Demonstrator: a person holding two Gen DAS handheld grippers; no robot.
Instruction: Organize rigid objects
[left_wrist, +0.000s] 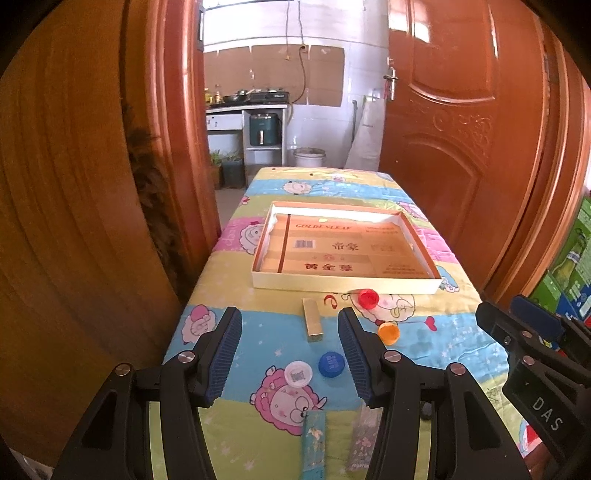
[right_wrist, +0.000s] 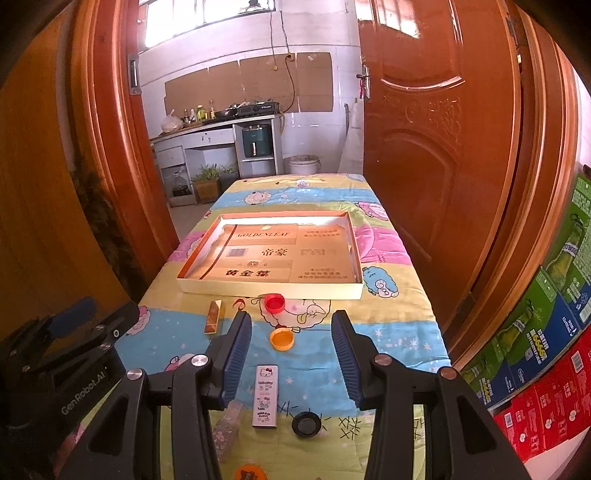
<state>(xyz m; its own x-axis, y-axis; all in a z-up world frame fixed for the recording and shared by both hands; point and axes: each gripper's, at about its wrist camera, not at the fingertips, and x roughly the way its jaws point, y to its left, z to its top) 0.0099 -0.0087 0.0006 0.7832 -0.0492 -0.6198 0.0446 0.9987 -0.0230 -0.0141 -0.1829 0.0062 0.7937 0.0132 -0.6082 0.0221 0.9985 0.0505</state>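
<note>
1. Both your grippers, left gripper (left_wrist: 290, 354) and right gripper (right_wrist: 291, 354), are spread wide and hold nothing.
2. The caps lie loose on the table (right_wrist: 399, 332) by its near edge.
3. Pinch the orange cap (right_wrist: 282, 339) softly, then drop it in the box (right_wrist: 269, 286).

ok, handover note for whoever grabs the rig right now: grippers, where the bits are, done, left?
Left gripper: open, nothing between the fingers, hovering over the near end of the table.
Right gripper: open, holding nothing, also above the near end.
Shallow box: mid-table, nothing placed in it.
Loose on the cloth in front of it: red cap, orange cap, gold bar, blue cap, white cap, Hello Kitty case, black cap, teal case, glittery case.
Done: nothing yet.
Left: probably move every piece into the box.
</note>
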